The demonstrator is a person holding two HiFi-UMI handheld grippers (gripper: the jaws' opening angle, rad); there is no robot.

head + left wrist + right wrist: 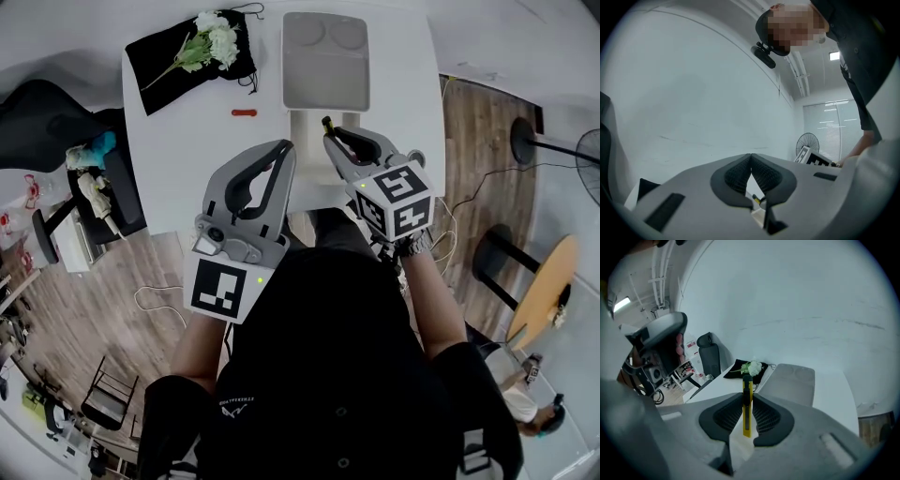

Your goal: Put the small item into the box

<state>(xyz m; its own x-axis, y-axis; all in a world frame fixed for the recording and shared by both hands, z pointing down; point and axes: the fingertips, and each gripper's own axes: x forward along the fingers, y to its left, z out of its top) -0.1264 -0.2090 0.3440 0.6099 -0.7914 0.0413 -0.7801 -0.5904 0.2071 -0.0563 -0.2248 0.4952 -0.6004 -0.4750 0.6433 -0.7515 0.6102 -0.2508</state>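
Note:
My right gripper [330, 134] is shut on a yellow utility knife [747, 404], which stands upright between the pads with its black tip [326, 124] sticking out. It hovers over the near part of the open pale box [309, 145], whose grey lid [324, 58] with two round dents lies open beyond; the lid [790, 380] also shows past the knife. My left gripper [285, 150] is just left of the box, raised, its pads [751, 158] pressed together with nothing between them. The left gripper view looks up at the wall and ceiling.
On the white table [187, 159], a black cloth [178, 66] with white flowers [214, 37] lies far left. A small red item [244, 112] lies between the cloth and the box. An office chair [56, 122] stands left of the table; a fan [586, 150] stands right.

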